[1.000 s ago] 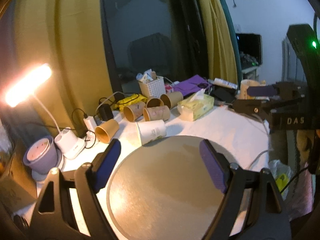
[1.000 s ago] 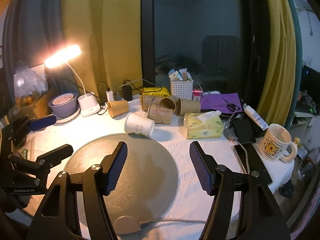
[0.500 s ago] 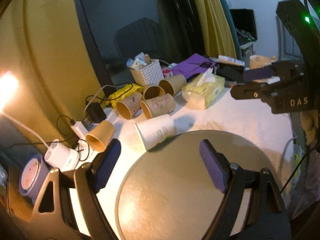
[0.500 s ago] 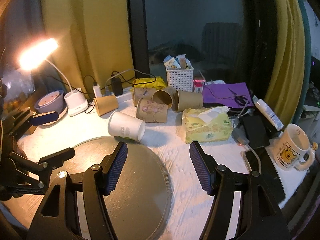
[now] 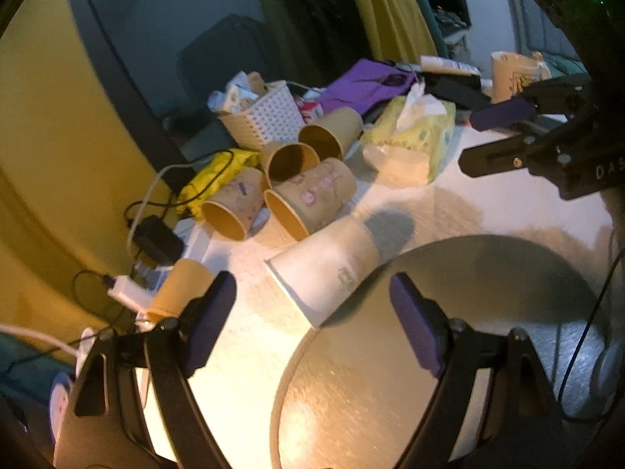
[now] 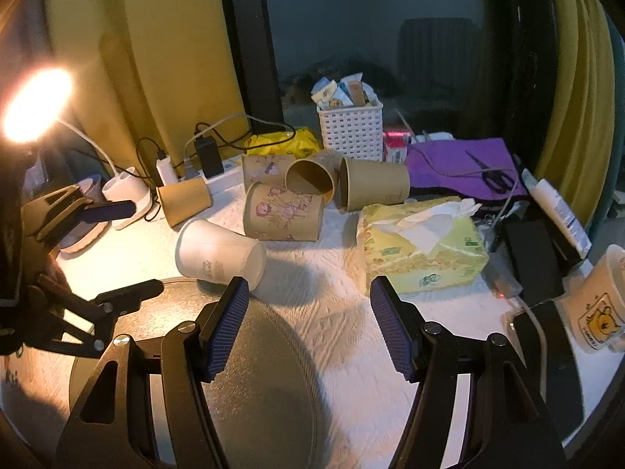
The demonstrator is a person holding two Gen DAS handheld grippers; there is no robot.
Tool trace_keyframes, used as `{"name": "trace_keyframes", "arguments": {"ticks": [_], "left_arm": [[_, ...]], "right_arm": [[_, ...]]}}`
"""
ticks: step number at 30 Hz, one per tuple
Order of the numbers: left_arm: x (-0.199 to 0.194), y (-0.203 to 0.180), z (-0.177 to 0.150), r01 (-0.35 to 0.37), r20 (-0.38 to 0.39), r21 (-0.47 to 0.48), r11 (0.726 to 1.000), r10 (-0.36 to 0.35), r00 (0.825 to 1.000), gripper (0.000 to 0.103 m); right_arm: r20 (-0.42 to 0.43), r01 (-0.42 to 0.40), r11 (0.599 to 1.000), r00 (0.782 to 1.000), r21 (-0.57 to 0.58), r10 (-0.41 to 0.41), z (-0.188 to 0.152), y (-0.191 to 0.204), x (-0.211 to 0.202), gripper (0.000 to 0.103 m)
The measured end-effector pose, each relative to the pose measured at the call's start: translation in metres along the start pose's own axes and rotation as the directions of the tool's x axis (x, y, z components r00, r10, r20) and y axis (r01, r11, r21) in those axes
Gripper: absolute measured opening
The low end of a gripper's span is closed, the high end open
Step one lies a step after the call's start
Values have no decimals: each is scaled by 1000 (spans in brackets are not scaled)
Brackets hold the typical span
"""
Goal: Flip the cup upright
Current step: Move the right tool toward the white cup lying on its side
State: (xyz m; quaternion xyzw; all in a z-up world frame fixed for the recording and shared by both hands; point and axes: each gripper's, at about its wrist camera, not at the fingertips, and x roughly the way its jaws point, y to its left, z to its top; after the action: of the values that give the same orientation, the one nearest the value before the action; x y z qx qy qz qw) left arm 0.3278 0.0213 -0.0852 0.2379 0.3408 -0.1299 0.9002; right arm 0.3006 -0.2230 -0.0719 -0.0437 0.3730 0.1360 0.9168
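A white paper cup [image 5: 326, 269] lies on its side at the far edge of a round grey mat [image 5: 449, 344]; it also shows in the right wrist view [image 6: 218, 252]. Several brown paper cups [image 5: 308, 203] lie on their sides behind it, seen too in the right wrist view [image 6: 283, 217]. My left gripper [image 5: 312, 322] is open and empty, just short of the white cup. My right gripper [image 6: 308, 332] is open and empty, to the right of the white cup and nearer than it.
A yellow tissue box [image 6: 422, 250], a white basket [image 6: 350, 129], a purple cloth [image 6: 461, 166], a mug [image 6: 597, 301], a lit desk lamp [image 6: 35, 105], chargers and cables [image 6: 203, 152] crowd the table's back and right.
Both grippers have moved forward toward the cups, which now look larger. The left view has swung left and tilted. The jaws stay open.
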Motion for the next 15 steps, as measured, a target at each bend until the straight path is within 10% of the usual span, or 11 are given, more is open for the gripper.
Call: {"name": "trace_keyframes", "arguments": {"ticks": [9,15], "left_arm": [[42,24,19,123,-16,52,991,-122,992,82],[75,31,18,276,-104,46,960,-270,957,82]], "right_arm": [[-42,-17,1000,999,19,18,0,-8,28,68],[-57,-31,999,998,27,32,1,-13,40,68]]}}
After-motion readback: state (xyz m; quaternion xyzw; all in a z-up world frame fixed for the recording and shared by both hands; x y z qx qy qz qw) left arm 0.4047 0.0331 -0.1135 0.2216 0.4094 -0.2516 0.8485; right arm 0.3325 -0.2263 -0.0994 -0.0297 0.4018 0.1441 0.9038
